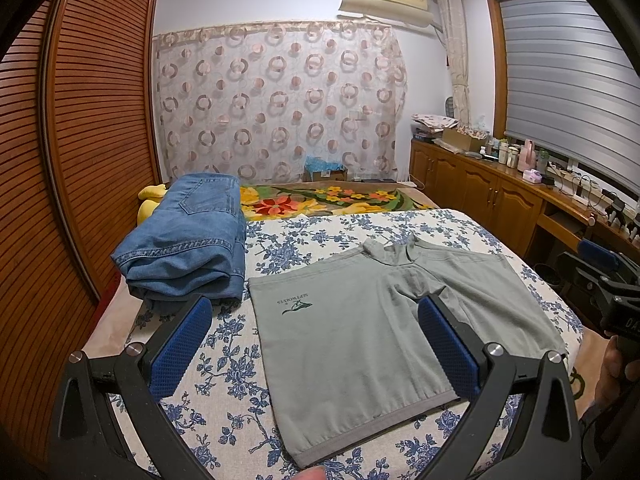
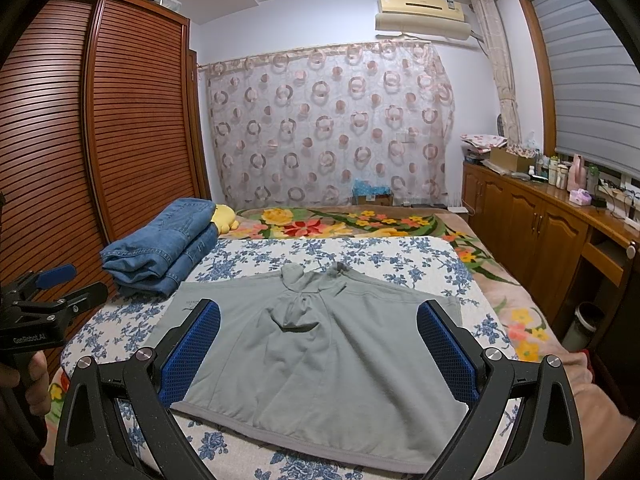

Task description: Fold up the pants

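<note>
Two hand-held tools hover over a pair of grey shorts [image 1: 360,332] spread flat on a bed's blue-flowered sheet [image 1: 224,412], the fold not yet begun. The left tool [image 1: 316,344] has its blue-padded fingers spread wide and holds nothing; the shorts lie directly ahead of and below it, the banded near edge just under its fingers and the leg bearing a dark printed logo [image 1: 295,305] straight ahead, between the fingers. The right tool [image 2: 319,350] is likewise wide open and empty, with the garment's middle and its rumpled far end dead ahead, the cloth passing beneath both fingers. The shorts run longer from side to side than away from the tools, so each tool sits over its own half, the left nearer the logo side, the right nearer the opposite edge. Judging by this layout, the coming move probably turns on each tool dropping to a near corner. A folded stack of blue jeans [image 1: 188,240] rests ahead and to the left of both tools, just beside the shorts; whether they touch cannot be told.
</note>
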Motion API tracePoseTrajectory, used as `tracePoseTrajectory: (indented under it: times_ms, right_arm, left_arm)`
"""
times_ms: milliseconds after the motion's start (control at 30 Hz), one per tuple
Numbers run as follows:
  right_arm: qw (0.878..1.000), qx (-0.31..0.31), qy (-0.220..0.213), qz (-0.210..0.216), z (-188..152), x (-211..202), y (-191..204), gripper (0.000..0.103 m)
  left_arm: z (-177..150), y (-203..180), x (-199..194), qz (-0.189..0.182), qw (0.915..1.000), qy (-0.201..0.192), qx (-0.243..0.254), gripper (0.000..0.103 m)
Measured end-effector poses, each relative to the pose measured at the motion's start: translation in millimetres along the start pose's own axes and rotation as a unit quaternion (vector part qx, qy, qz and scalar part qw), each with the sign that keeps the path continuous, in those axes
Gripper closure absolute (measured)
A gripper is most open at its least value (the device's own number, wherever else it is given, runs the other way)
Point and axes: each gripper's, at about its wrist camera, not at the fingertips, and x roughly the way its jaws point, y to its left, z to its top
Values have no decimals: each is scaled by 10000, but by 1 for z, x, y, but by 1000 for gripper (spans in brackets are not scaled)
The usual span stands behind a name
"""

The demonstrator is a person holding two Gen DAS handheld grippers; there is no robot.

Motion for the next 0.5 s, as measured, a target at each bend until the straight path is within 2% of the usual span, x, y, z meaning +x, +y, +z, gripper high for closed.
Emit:
tracePoseTrajectory:
  times_ms: [500]
  right_arm:
    - [10000, 4, -3, 28, 0, -3, 0, 4]
  left_arm:
    - [0, 0, 0, -4, 10000, 1, 6, 0]
